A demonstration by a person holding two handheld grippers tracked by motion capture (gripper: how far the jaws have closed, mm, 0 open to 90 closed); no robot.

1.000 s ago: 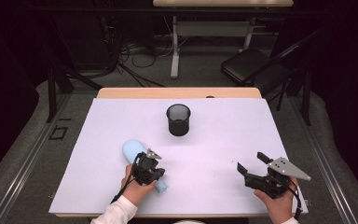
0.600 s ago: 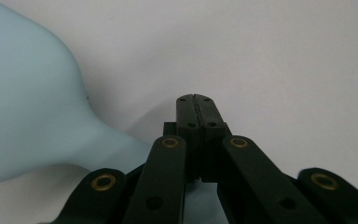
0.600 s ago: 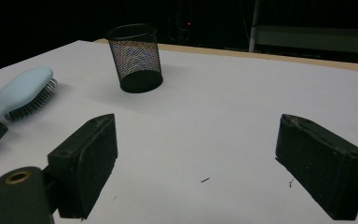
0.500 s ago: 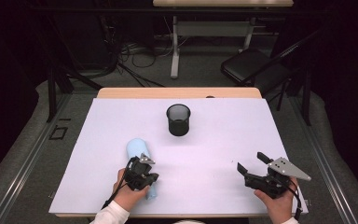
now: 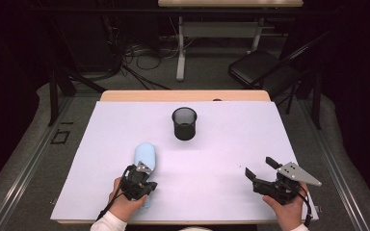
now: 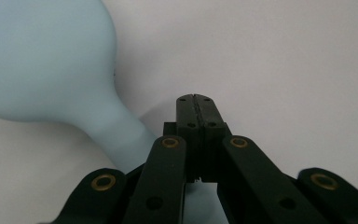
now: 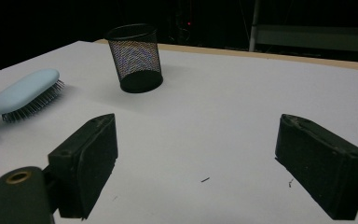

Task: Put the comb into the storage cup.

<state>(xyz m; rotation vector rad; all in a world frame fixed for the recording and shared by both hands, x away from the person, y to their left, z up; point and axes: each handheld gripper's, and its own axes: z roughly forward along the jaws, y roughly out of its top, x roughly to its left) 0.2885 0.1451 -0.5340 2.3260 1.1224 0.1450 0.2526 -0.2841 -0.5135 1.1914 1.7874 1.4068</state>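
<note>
My left claw (image 5: 142, 177) is black with brass rivets; my right claw (image 5: 261, 169) carries a grey triangular plate. White sleeves, black trailing cables.

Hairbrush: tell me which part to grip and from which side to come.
Grip the hairbrush by its narrow handle, coming from the person's side of the table. It lies bristles down, handle toward the near edge, so the slim neck fits between jaws better than the broad head. The left gripper, jaws shut, sits beside that handle.
</note>
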